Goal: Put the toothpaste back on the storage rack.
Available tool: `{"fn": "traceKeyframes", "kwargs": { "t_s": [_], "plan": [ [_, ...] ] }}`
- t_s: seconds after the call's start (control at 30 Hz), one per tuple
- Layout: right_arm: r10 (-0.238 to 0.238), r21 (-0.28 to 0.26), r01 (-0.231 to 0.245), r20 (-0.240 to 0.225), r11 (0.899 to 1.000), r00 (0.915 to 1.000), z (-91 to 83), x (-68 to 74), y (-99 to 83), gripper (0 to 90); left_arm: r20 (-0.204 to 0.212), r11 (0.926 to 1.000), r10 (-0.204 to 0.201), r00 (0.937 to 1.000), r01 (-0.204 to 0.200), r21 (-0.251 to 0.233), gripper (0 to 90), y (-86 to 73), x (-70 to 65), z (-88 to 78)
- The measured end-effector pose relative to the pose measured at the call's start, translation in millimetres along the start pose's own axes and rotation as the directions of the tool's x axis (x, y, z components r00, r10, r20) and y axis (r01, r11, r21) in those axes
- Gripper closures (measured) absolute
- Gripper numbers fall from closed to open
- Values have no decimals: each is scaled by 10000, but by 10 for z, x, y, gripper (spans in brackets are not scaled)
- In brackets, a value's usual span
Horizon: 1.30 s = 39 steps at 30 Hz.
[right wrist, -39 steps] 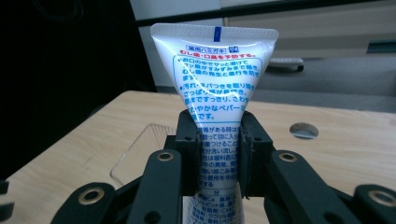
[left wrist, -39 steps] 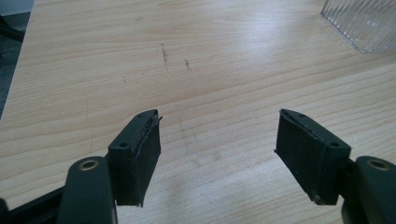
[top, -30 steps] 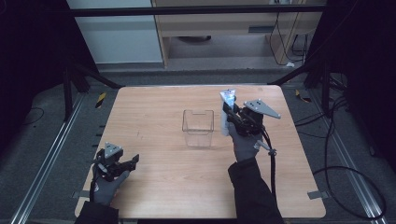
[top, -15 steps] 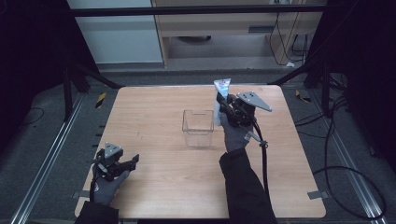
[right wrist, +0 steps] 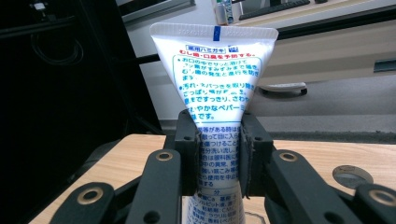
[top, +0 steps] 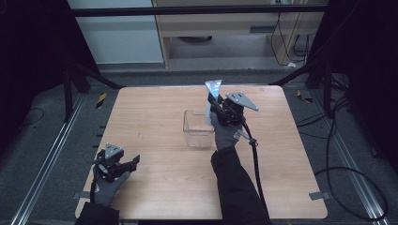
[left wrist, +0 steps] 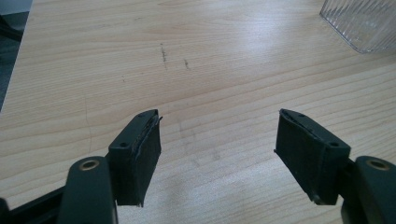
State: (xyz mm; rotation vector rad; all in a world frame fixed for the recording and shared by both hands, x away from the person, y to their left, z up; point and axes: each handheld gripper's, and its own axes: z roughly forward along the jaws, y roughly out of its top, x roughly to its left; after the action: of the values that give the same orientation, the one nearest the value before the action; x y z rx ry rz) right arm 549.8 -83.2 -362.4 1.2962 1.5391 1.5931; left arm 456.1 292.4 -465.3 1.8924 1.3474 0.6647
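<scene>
A white toothpaste tube (top: 212,93) with blue and red print stands upright, crimped end up, and my right gripper (top: 214,106) is shut on its middle. In the right gripper view the two pads press on either side of the tube (right wrist: 215,79), at the right gripper (right wrist: 218,149). It hangs at the far right corner of a clear ribbed plastic container (top: 198,129) at the table's middle. My left gripper (top: 131,164) rests near the front left of the table, open, with nothing between its jaws (left wrist: 217,154). A corner of the container (left wrist: 364,23) shows at the upper right of the left gripper view.
The wooden table (top: 155,117) has bare board around the container. The right gripper's black cable (top: 256,159) trails back over the table. Metal rails run along both sides, and a yellow-black piece (top: 101,100) lies on the floor at the left.
My right gripper has carried the tube to the left, from beside the container to its far right corner. The left gripper has not moved.
</scene>
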Motion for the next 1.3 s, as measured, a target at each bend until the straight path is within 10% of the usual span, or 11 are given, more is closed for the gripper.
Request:
{"fn": "traceKeyframes", "kwargs": {
  "t_s": [1.3],
  "plan": [
    [-314, 1120, 281, 282, 9933, 9991, 312, 20, -546, 721, -8, 10000, -23, 10000, 23, 7, 301, -2, 6, 0]
  ]
}}
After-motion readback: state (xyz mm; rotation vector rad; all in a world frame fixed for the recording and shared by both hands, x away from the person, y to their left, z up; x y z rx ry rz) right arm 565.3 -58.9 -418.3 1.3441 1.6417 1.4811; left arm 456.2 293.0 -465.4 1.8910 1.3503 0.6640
